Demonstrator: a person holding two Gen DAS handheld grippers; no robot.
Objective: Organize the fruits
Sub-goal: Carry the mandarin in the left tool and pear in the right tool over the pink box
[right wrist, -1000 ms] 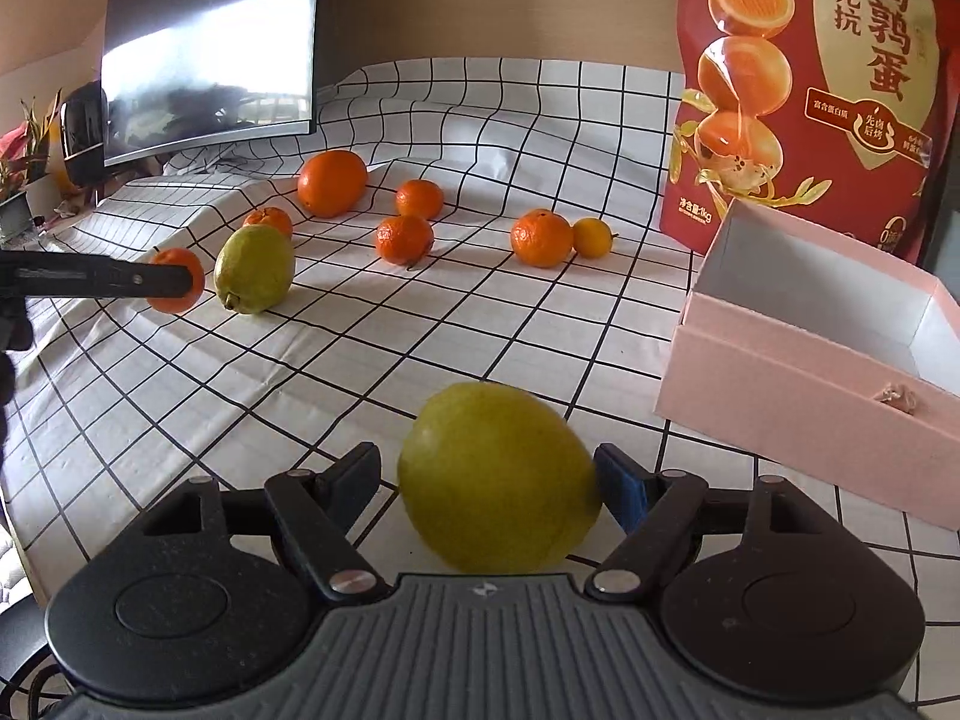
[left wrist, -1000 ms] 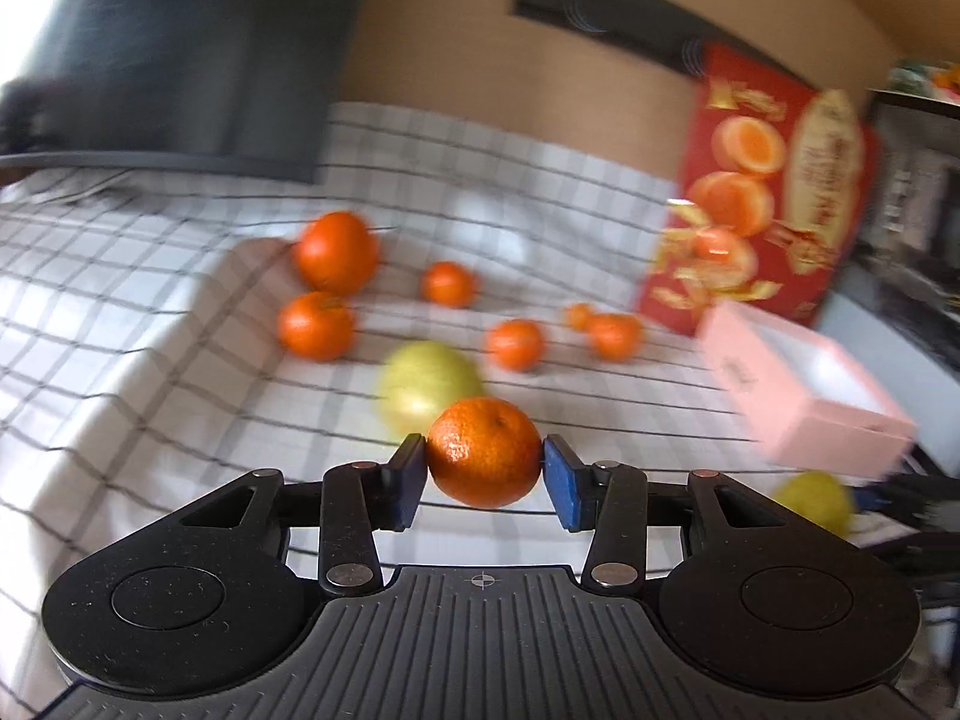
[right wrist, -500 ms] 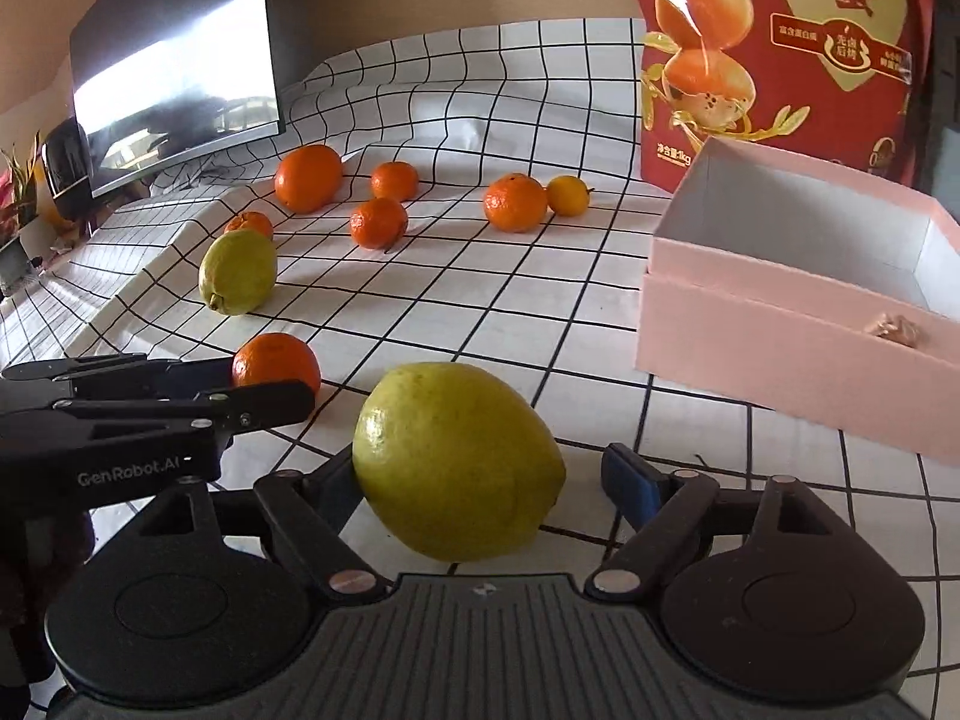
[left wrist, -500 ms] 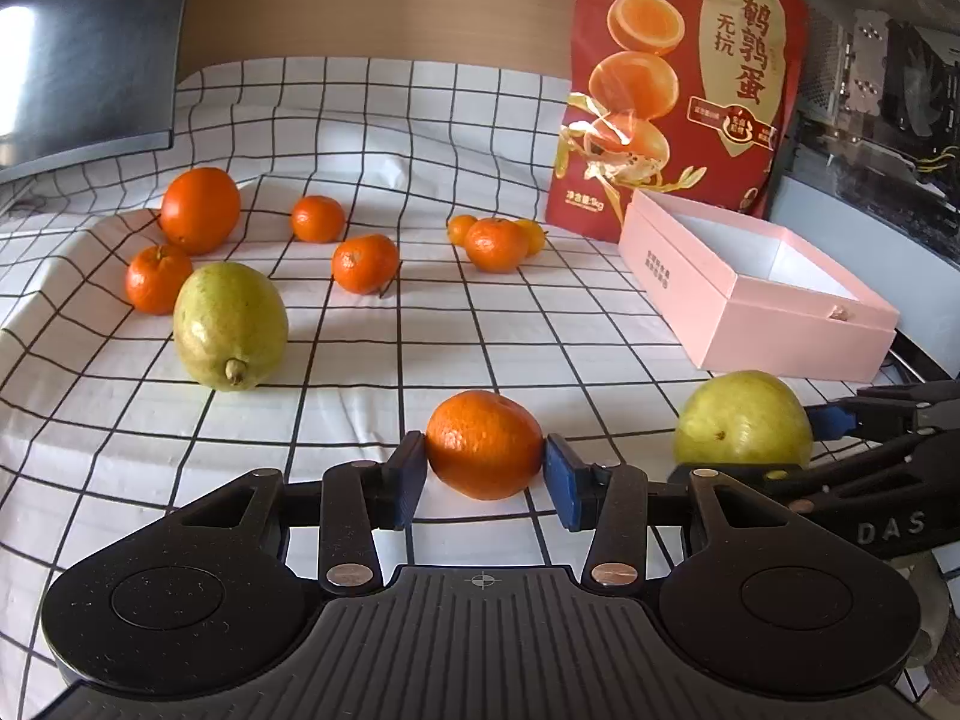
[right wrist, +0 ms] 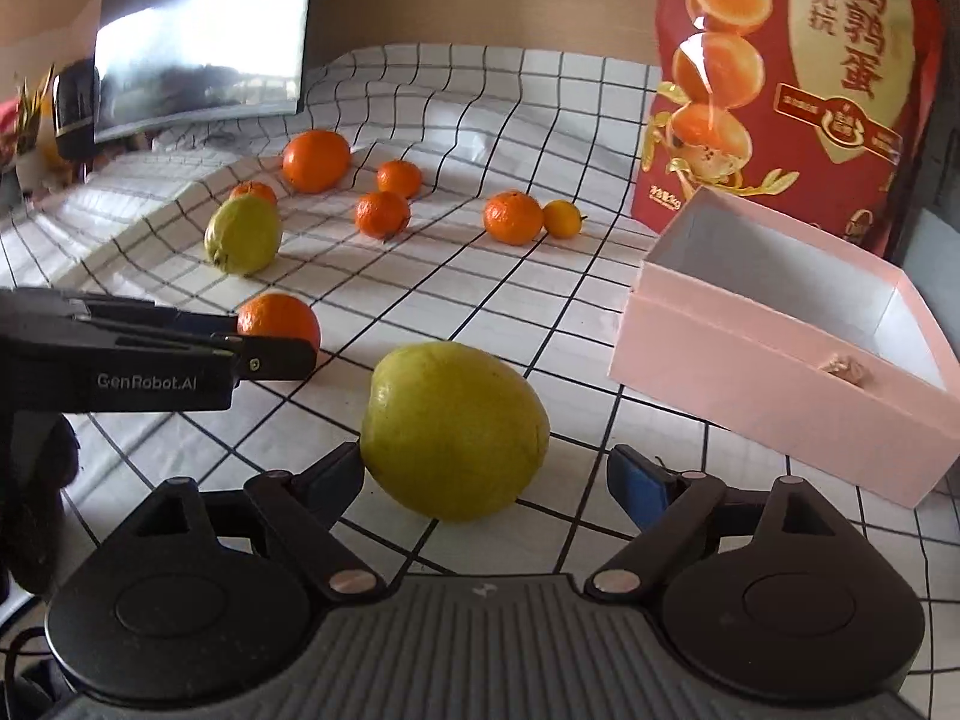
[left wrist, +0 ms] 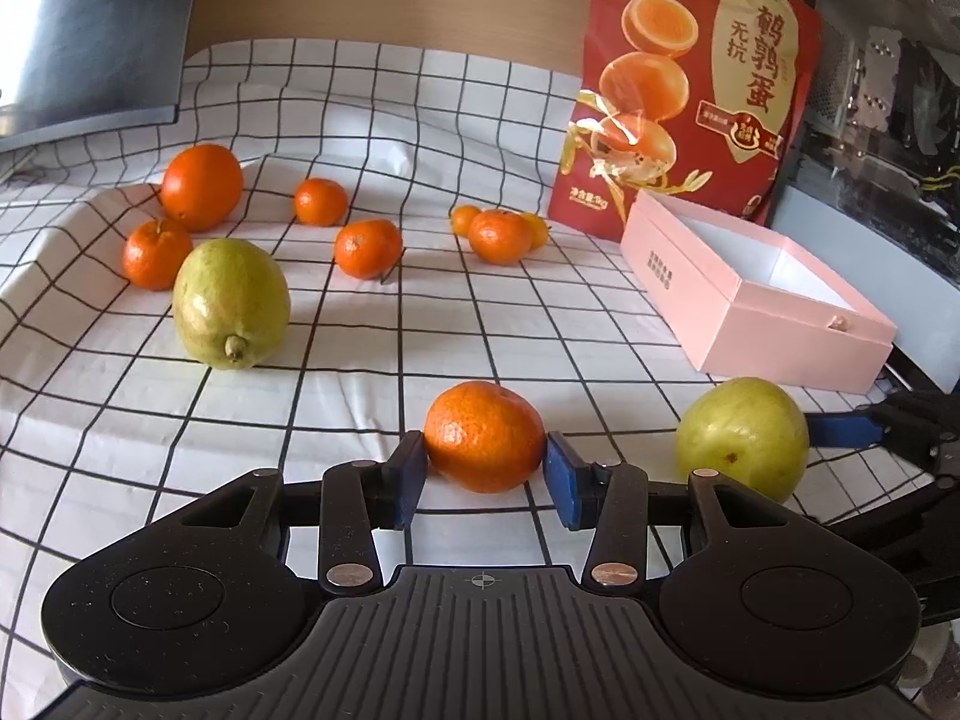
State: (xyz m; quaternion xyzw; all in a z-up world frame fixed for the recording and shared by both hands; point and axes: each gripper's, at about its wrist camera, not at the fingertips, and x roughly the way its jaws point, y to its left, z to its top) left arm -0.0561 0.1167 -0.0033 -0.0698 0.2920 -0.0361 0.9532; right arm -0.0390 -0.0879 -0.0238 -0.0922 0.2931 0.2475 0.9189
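Left gripper (left wrist: 486, 468): clamped on a mandarin (left wrist: 483, 435), both blue pads against its sides, low over the checked cloth (left wrist: 360, 348).
Right gripper (right wrist: 486, 480): jaws opening; a green guava (right wrist: 454, 429) sits between them on the cloth, the left pad touching or nearly so, the right pad clear of it.
Second guava (left wrist: 231, 304): lying on the cloth at left, stem end toward the camera.
Loose citrus: a large orange (left wrist: 201, 186) and several mandarins scattered farther back.
Pink box (left wrist: 750, 294): open, at right, just in front of a red snack bag (left wrist: 696, 90).
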